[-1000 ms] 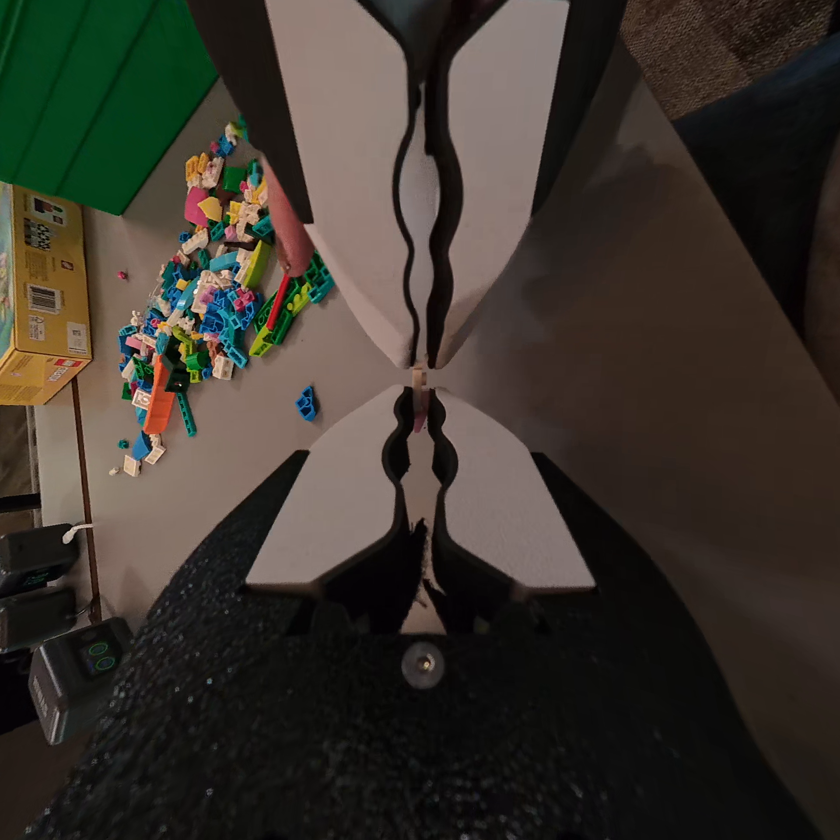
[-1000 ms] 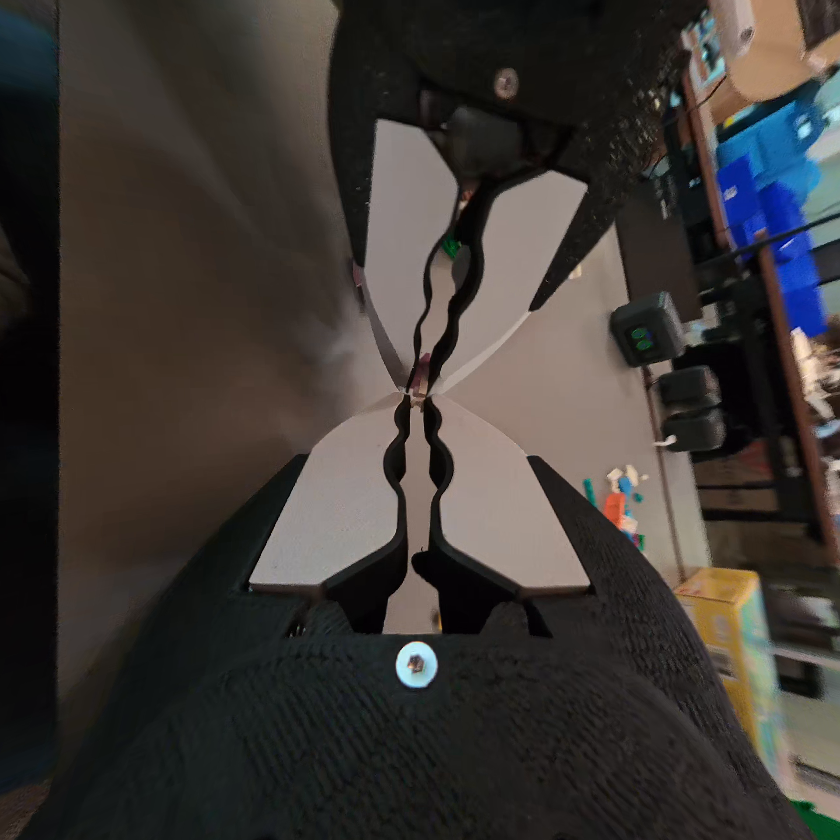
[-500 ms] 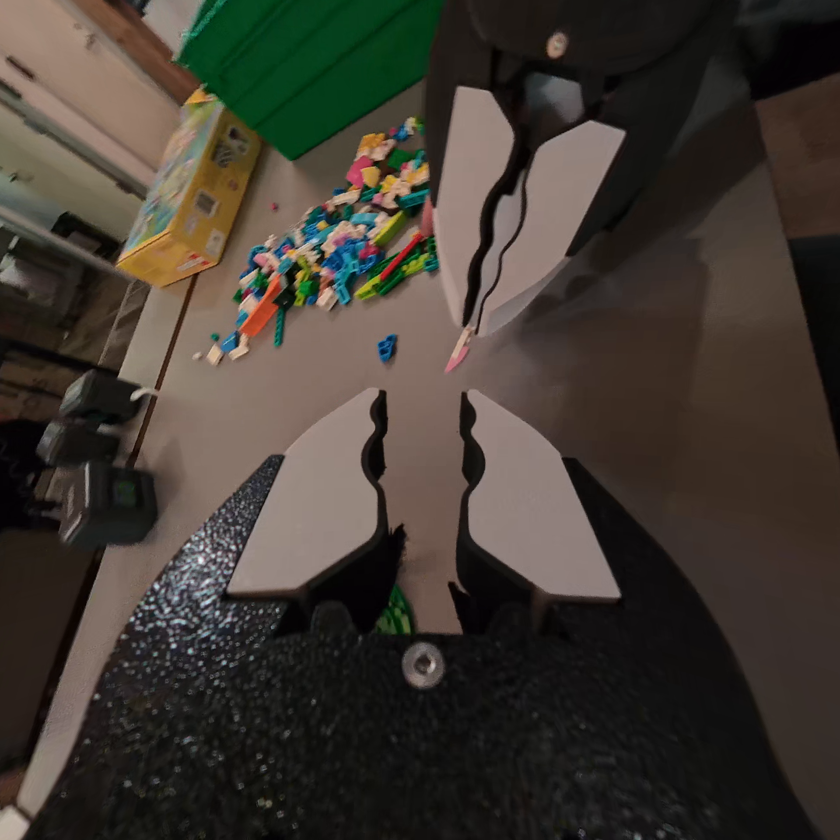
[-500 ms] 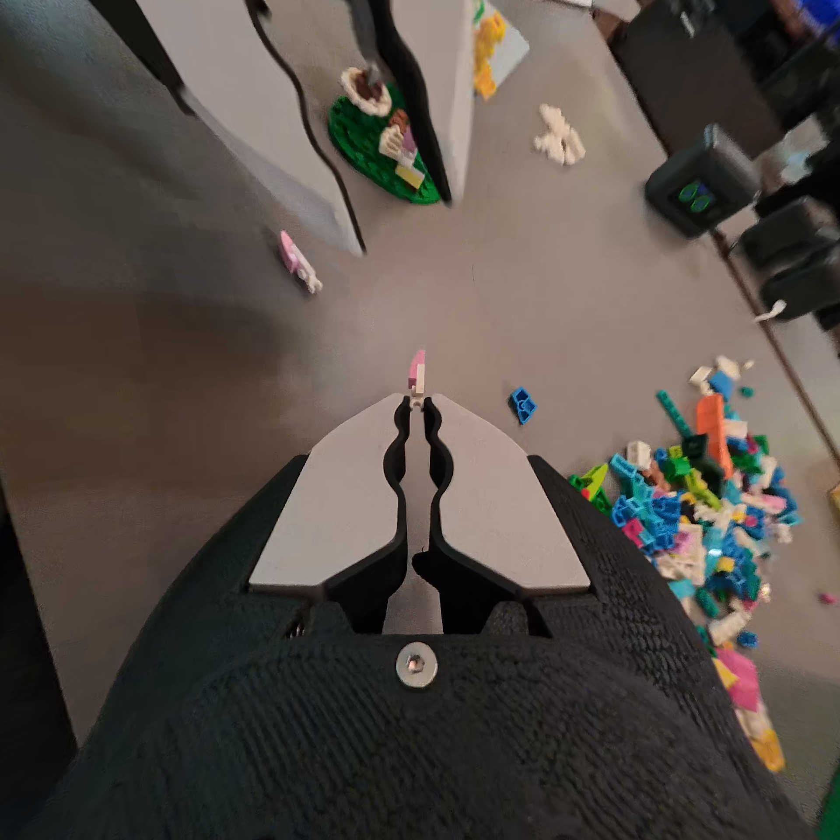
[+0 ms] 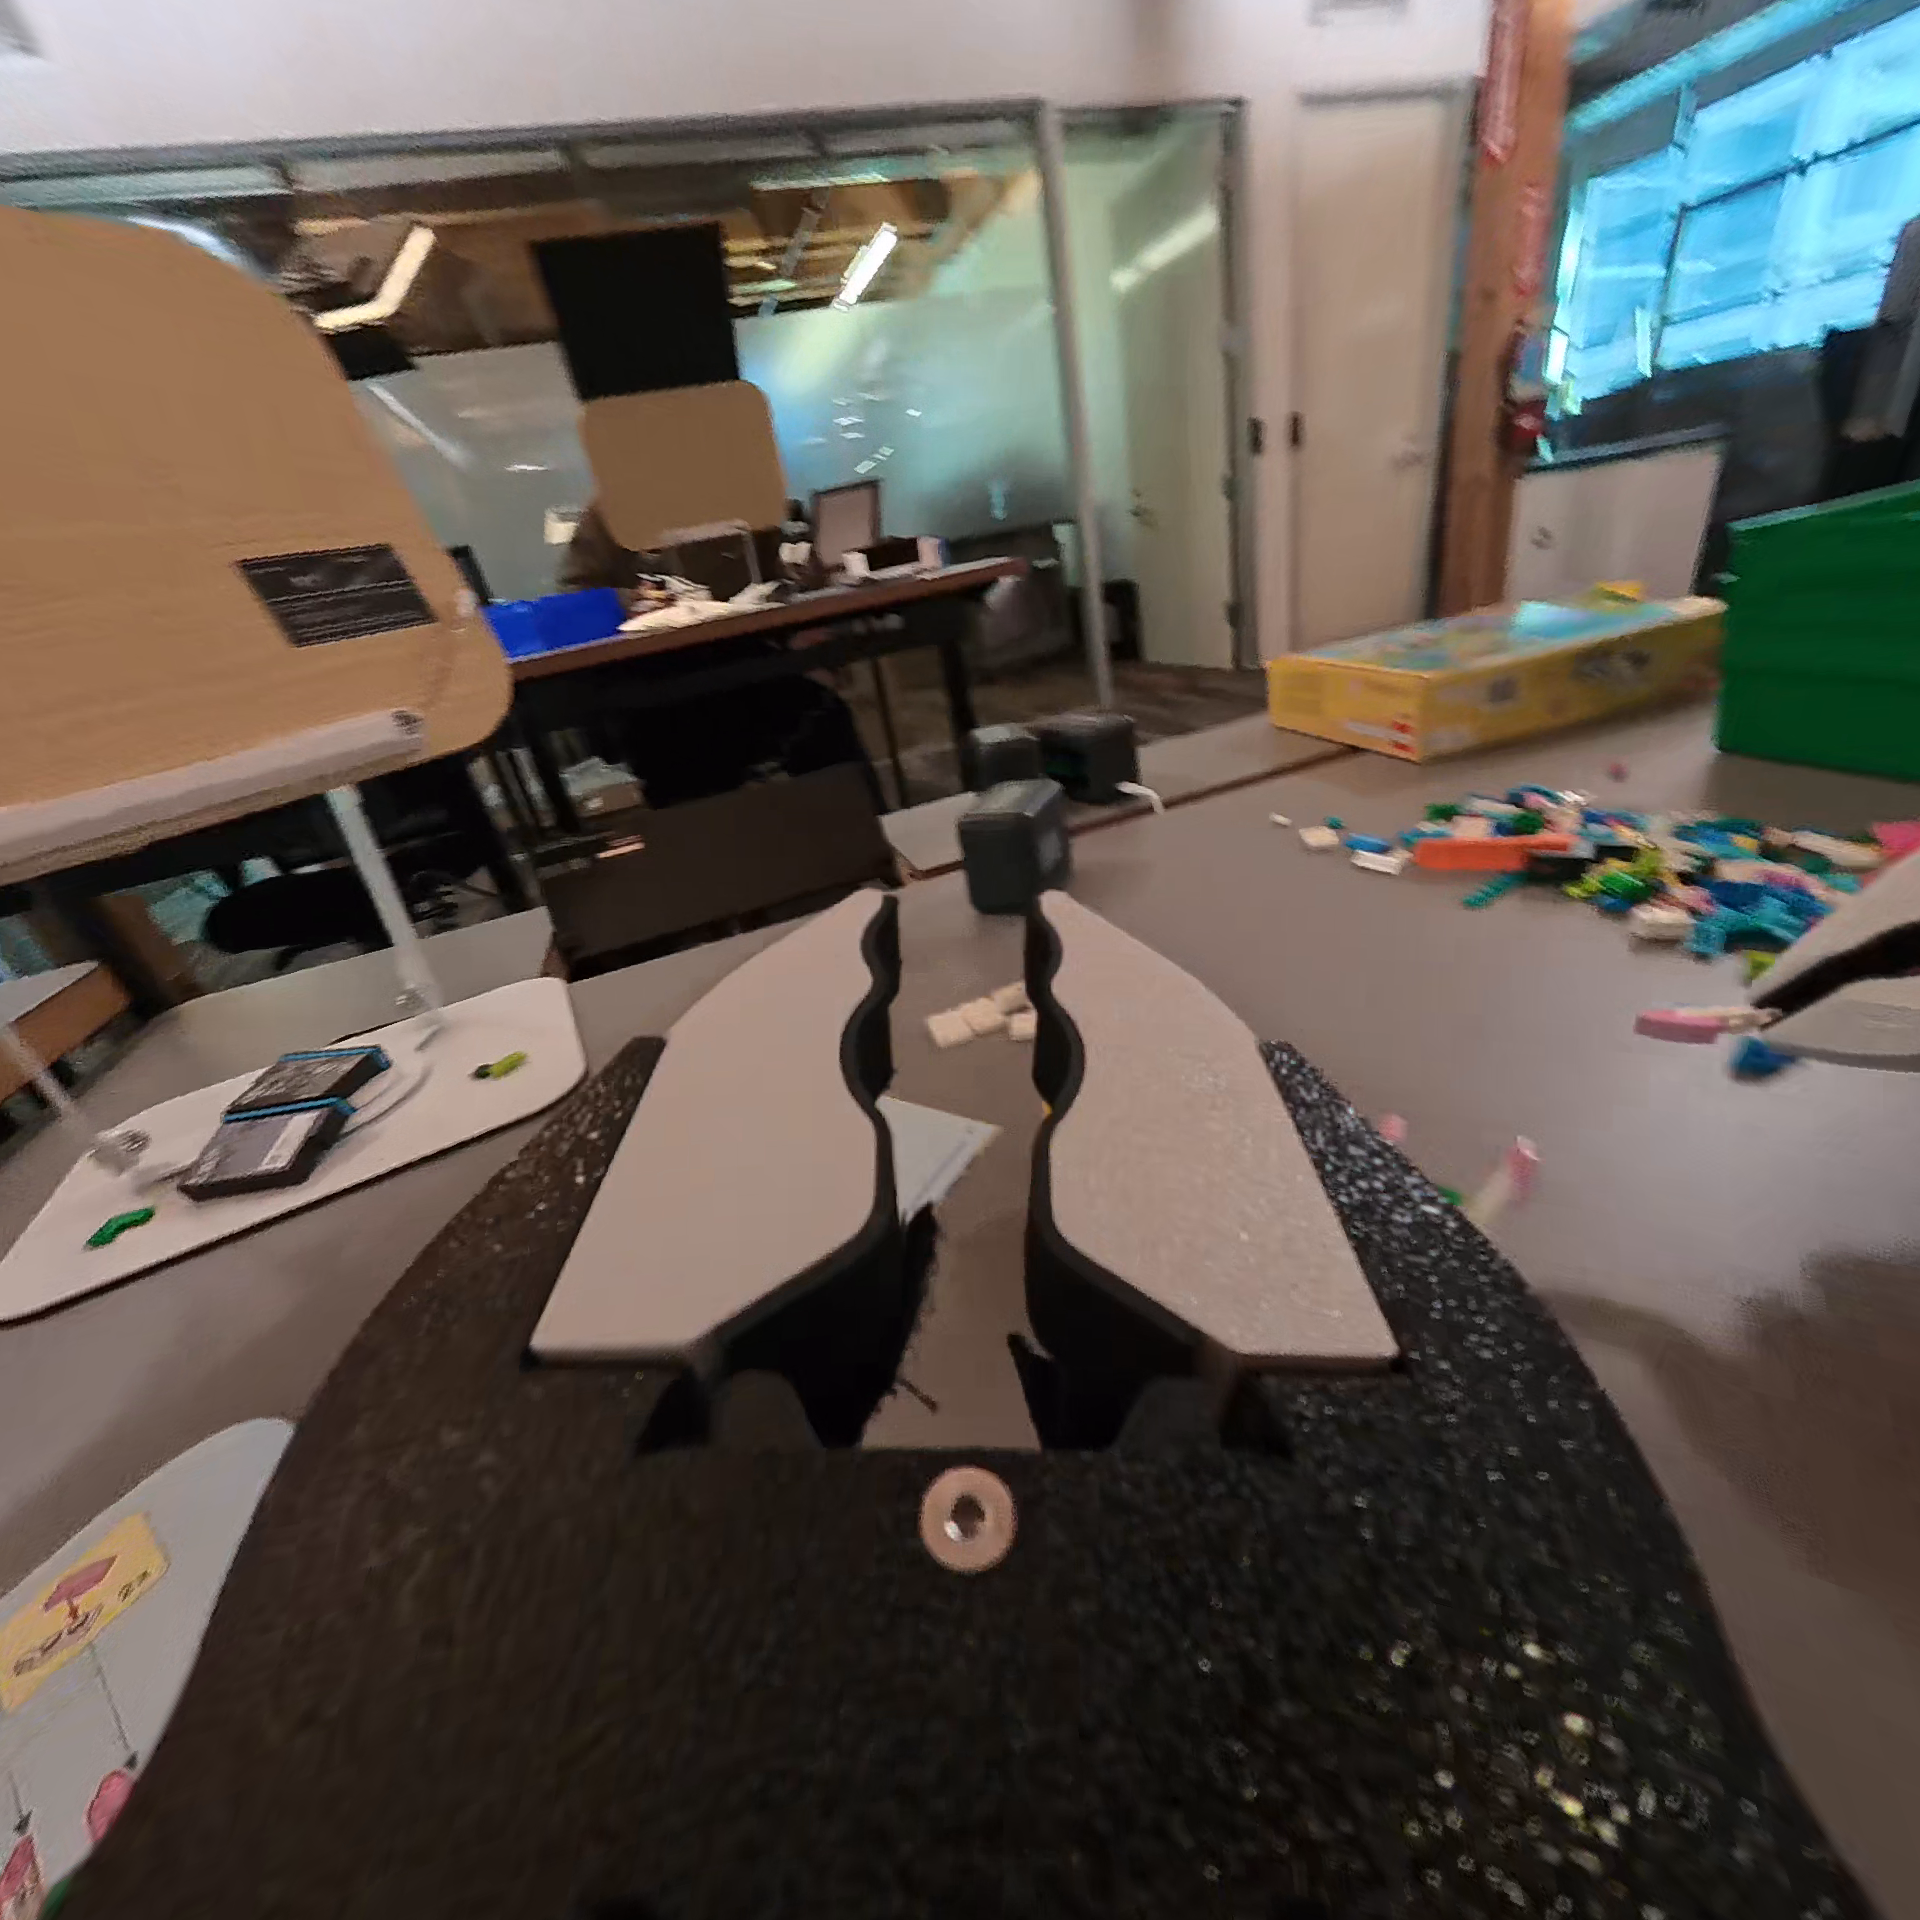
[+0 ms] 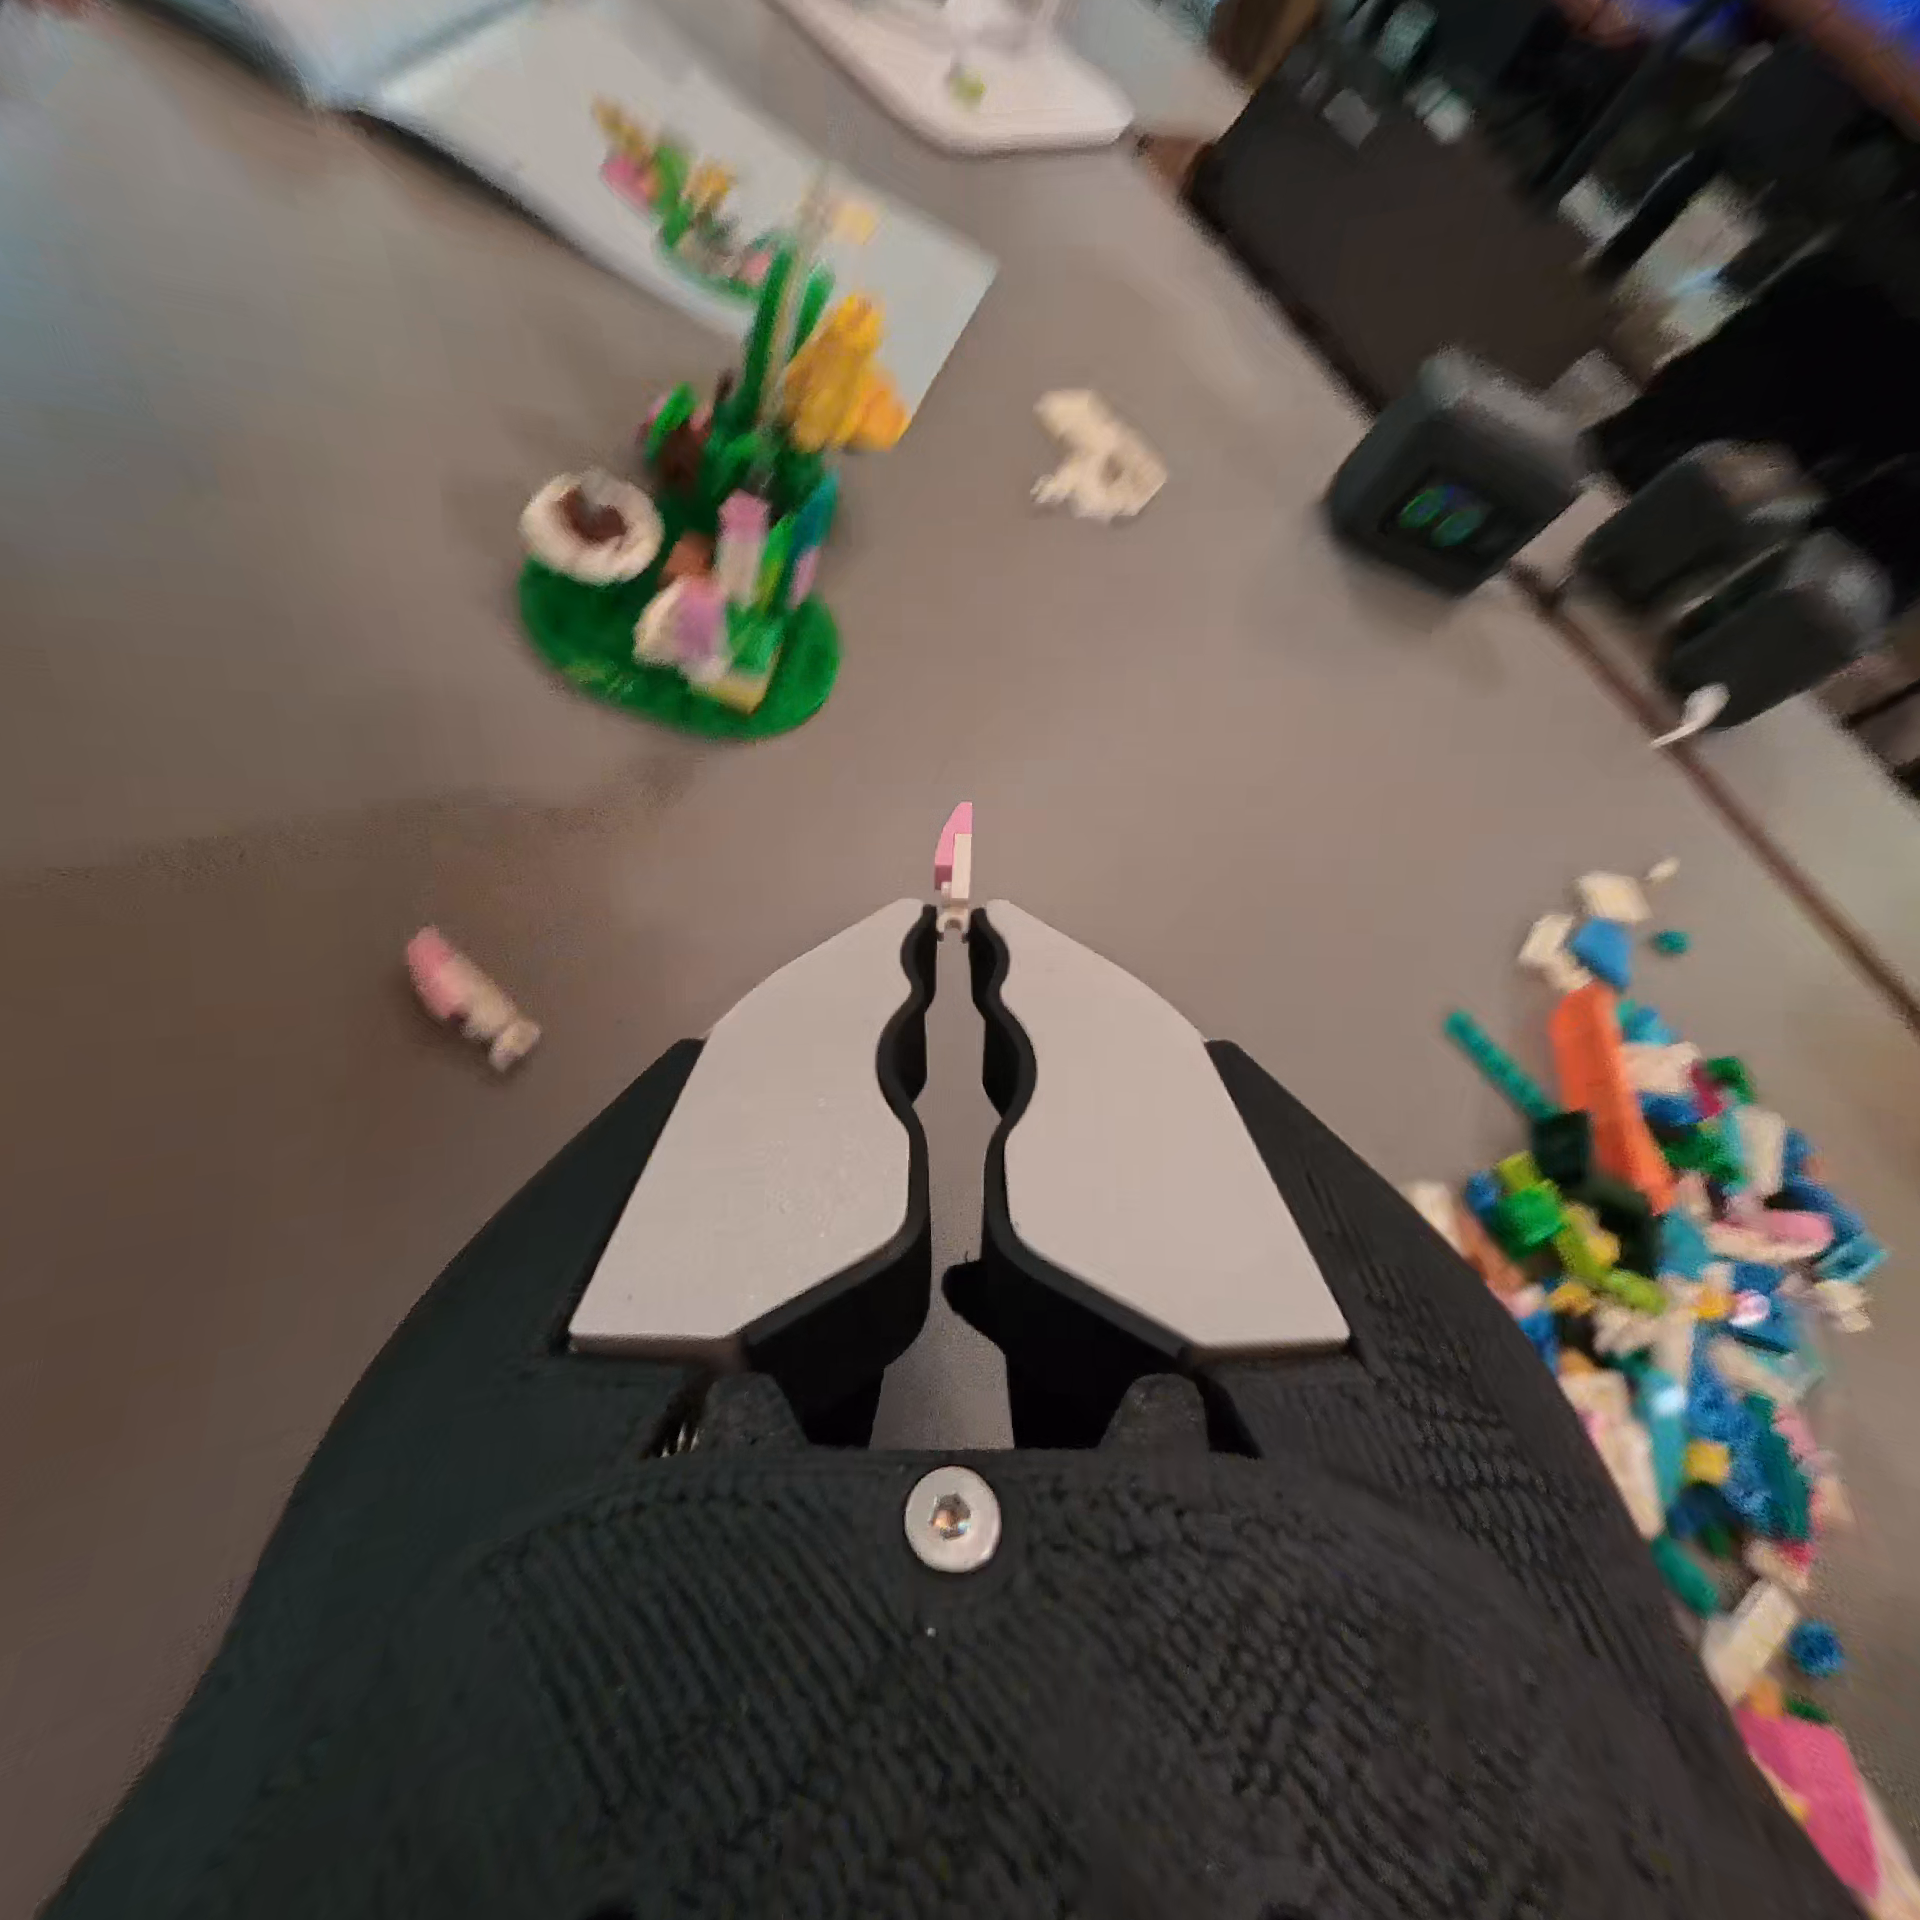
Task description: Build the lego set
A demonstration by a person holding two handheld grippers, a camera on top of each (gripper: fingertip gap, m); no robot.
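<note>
Surface: grey table (image 6: 1143,727), loose brick pile (image 6: 1683,1268) at right edge.
Right gripper (image 6: 956,920): clamped on pink-white piece (image 6: 956,857), long axis pointing forward.
Left gripper (image 5: 961,914): jaws apart, empty.
Green model (image 6: 675,623): ahead-left of the right gripper, which looks the nearer one.

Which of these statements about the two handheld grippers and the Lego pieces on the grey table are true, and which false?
1. The right gripper pinches a small pink-and-white Lego piece at its fingertips. True.
2. The left gripper is shut on a brick. False: it is open and empty.
3. The round green-based flower model stands on the grey table. True.
4. The heap of loose mixed-colour bricks lies inside the yellow cardboard box. False: it is spread on the table.
</note>
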